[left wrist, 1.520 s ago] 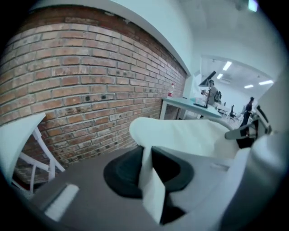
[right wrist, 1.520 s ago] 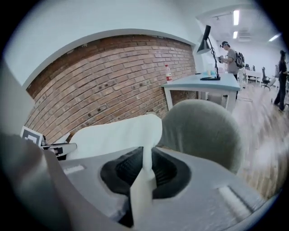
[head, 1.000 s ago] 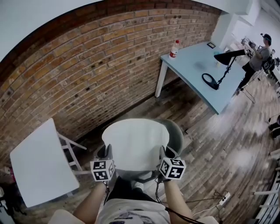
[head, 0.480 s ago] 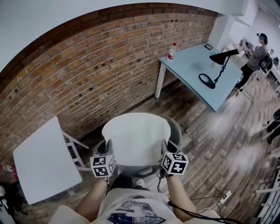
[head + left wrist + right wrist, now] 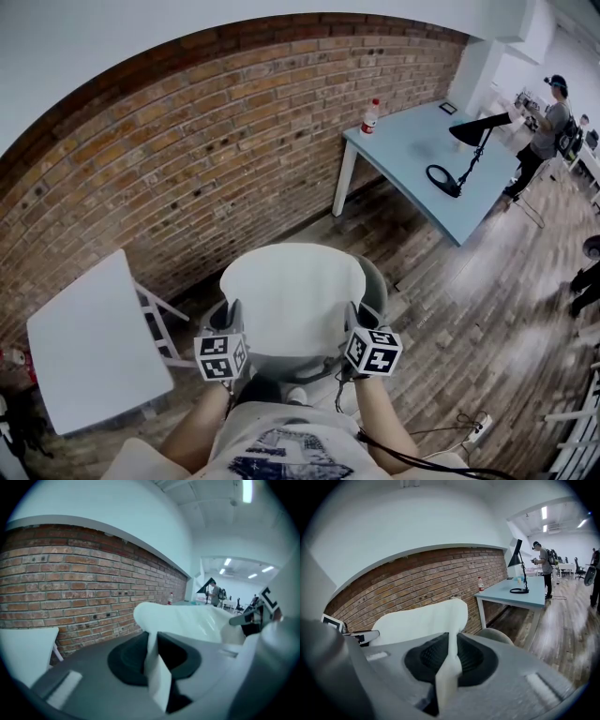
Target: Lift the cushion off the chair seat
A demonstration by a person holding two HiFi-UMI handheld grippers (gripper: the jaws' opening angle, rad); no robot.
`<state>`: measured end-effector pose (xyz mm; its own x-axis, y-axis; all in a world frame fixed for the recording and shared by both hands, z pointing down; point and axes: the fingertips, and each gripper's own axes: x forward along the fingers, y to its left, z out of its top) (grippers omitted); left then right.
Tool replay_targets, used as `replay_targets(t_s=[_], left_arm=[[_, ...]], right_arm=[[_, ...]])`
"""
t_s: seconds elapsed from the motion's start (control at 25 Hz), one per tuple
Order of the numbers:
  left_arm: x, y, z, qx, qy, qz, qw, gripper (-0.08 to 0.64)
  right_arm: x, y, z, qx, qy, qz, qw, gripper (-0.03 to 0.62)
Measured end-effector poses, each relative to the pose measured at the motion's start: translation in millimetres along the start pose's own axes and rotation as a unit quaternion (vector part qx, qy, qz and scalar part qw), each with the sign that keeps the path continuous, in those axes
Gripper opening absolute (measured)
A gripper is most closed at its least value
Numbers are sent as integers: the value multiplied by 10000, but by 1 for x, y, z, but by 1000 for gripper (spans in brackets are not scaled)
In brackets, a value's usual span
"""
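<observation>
- Left gripper: jaws nearly closed, clamped on the near left edge of the flat white rounded cushion. The thin edge runs pinched between the dark pads.
- Right gripper: same state, jaws clenched on the cushion's near right edge. A white fold of it stands up between the pads.
- Head view: left gripper and right gripper each bite one near corner of the cushion, which spans between them roughly level.
- The cushion is over the grey shell chair. The chair's rim shows past the cushion's right side and under its near edge.
- In the right gripper view the chair's rim sits lower than the cushion, and brick shows under the cushion's far edge, so it reads as lifted clear.
- Surroundings: red brick wall just behind the chair, and a white square panel on a white frame to the left, well apart from the cushion.
- A light blue table stands at the far right, with a red-capped bottle and a black lamp with a ring base on it.
- A person stands past the table, on the wood plank floor.
- Nothing stands between the grippers and the cushion.
- Pose: both forearms reach forward from the bottom of the head view, about parallel. The grippers are side by side at matching height, pointing away from the body and angled slightly down, marker cubes facing up.
</observation>
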<state>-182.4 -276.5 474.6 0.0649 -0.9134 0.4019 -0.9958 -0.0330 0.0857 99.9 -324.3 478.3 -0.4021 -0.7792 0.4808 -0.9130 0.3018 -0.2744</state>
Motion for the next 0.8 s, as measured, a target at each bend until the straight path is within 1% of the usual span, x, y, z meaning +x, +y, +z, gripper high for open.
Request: replay_targets(t_s=[0.24,0.8], left_arm=[[0,2,3,-6,-62,34,10000,54],[-1,-2,-1,12,-17,87,10000,54]], right_arm=[[3,0,4,-11,-20,30,10000,49],[4,-1,-1,9,32,55,10000,49]])
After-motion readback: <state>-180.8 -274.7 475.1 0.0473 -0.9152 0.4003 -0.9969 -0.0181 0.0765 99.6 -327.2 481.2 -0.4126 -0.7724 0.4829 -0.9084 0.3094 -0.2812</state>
